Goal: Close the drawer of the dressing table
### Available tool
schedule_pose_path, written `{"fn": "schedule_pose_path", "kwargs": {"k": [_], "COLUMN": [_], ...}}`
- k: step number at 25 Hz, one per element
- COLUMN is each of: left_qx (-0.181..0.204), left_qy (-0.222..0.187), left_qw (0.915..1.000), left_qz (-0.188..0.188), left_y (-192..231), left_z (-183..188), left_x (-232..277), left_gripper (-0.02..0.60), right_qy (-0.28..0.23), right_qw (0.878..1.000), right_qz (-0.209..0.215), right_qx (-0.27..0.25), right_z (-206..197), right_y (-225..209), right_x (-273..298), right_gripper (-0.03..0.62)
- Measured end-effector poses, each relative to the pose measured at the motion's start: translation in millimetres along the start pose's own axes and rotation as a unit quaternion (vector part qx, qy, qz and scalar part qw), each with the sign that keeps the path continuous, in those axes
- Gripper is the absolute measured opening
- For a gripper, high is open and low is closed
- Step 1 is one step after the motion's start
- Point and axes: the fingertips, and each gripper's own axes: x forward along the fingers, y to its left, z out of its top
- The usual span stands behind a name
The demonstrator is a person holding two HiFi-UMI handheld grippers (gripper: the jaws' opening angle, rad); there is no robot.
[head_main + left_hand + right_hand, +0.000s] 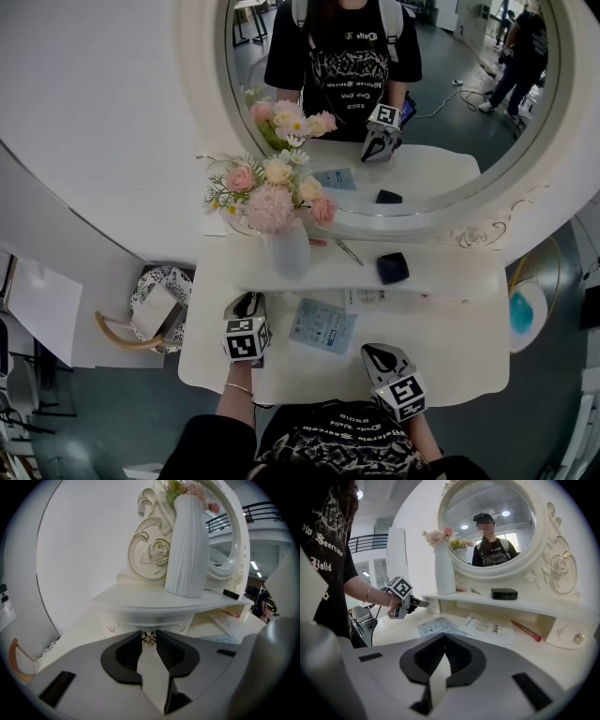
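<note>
In left gripper view only, tool point(149, 634) pinches knob point(149, 641).

We're seeing a smooth, semi-gloss white painted dressing table point(469, 366), a ribbed matt white vase point(187, 550), a tiny shiny metal drawer knob point(149, 640), thin printed paper sheets point(323, 326), and a glossy glass mirror point(450, 112).

At the bottom edge of the head view we wear a black short-sleeved T-shirt point(328, 445) printed with white gothic lettering and a pale graphic. A thin bracelet point(238, 387) rings our left wrist. Our left tool point(248, 306) and right tool point(377, 354) are grey-bodied with black ribbed pads point(126, 656), each topped by a white cube point(246, 339) of black square markers.
</note>
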Motion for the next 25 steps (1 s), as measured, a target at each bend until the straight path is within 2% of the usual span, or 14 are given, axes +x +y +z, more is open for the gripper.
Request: {"fn": "schedule_pose_path", "kwargs": {"k": [25], "left_qx": [-0.001], "left_qy": [-0.003], "left_qw": [1.0], "left_qz": [0.0], "left_y": [0.5], "left_z": [4.1], "left_x": [5.4], "left_gripper": [0.1], "right_qy": [0.001], "right_qw": [1.0], "right_qz": [-0.003], "right_qx": [0.007], "right_z": [-0.5], "right_y": [-1.4], "right_x": [0.9], "right_gripper": [0.011]}}
